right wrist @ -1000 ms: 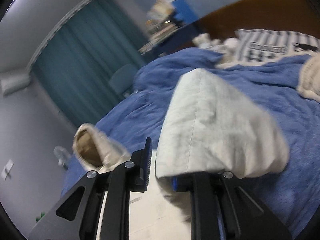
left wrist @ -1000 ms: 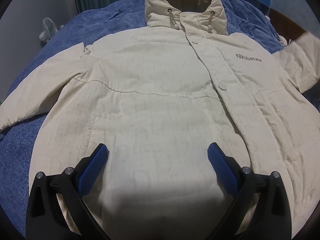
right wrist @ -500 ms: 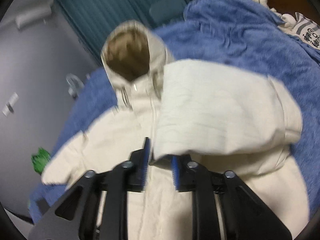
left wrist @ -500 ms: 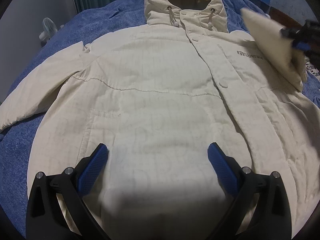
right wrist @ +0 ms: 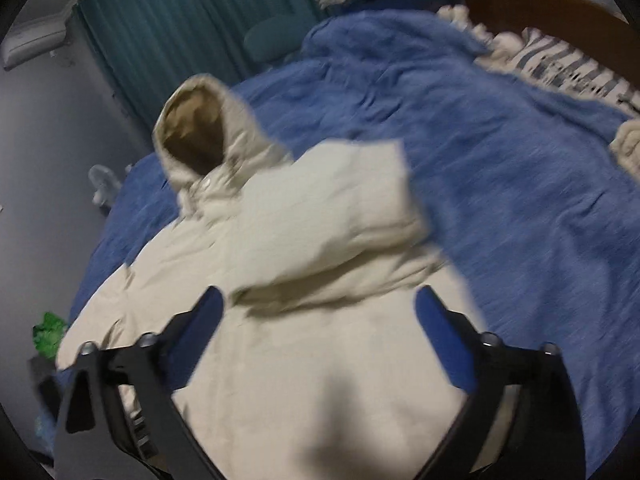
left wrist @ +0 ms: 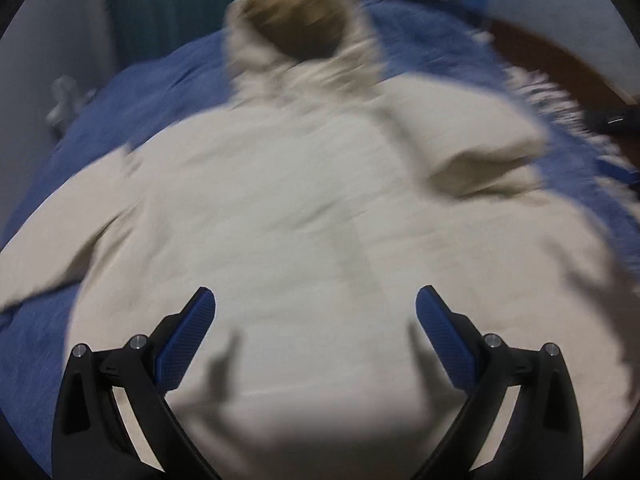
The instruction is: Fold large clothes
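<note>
A cream hooded jacket lies face up on a blue blanket, hood at the far end. Its right sleeve is folded in over the chest; the other sleeve stretches out to the left. My left gripper hovers open over the jacket's lower front, nothing between its fingers. In the right wrist view the same jacket shows with the folded sleeve lying loose. My right gripper is opening wide just short of that sleeve, with nothing between its pads.
The blue blanket spreads to the right, with a striped pillow by the brown headboard. Teal curtains and a small white fan are at the far side. Something green lies on the floor at left.
The right gripper carried the sleeve across onto the jacket's chest, let go and opened wide. The left gripper stayed open while its view pulled back and blurred.
</note>
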Action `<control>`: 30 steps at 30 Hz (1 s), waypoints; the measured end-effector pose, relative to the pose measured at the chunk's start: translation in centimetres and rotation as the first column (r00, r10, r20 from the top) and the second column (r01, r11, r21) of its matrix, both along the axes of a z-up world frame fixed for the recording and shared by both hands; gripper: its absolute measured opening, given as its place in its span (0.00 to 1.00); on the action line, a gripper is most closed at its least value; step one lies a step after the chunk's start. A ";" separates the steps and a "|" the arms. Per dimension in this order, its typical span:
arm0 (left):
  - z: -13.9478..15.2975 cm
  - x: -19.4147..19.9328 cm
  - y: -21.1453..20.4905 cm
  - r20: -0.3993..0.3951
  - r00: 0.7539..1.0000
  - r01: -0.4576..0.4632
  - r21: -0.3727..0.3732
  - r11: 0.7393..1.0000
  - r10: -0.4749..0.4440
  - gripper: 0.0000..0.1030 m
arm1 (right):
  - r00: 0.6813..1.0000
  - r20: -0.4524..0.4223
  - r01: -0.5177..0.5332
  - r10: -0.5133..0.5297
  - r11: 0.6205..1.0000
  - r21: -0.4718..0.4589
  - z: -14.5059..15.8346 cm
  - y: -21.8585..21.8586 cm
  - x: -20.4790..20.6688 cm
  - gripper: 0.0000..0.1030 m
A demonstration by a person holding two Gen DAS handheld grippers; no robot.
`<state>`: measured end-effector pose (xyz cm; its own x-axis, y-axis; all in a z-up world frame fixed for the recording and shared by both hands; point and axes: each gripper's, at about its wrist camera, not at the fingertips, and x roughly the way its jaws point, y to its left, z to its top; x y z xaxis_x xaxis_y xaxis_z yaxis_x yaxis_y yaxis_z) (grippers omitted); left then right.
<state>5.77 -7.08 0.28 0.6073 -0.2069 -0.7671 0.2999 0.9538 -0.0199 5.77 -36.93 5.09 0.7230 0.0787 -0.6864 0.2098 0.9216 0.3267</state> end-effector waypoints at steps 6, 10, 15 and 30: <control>1.7 2.5 -11.2 0.092 0.977 0.183 0.097 0.978 -0.192 0.92 | 0.993 -0.019 0.116 -0.116 0.993 -0.014 0.2 -5.8 0.0 0.94; 1.4 4.9 -16.4 0.104 0.959 0.251 0.115 0.961 -0.263 0.92 | 0.972 -0.037 0.231 -0.234 0.971 -0.057 0.3 -9.2 -0.4 0.94; -0.8 7.1 -22.6 0.105 0.946 0.277 0.237 0.931 -0.308 0.91 | 0.959 -0.041 0.279 -0.280 0.960 -0.021 0.3 -13.2 -1.2 0.94; 2.2 9.1 -21.4 0.136 0.963 0.214 0.139 0.967 -0.232 0.15 | 0.964 0.059 0.248 -0.260 0.956 0.158 1.0 -13.8 -2.0 0.94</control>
<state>14.88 -28.44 2.45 0.6661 -0.2609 -0.6988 0.4959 0.8547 0.1536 3.81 -50.72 6.12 0.7833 -0.0176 -0.6214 0.3986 0.7812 0.4804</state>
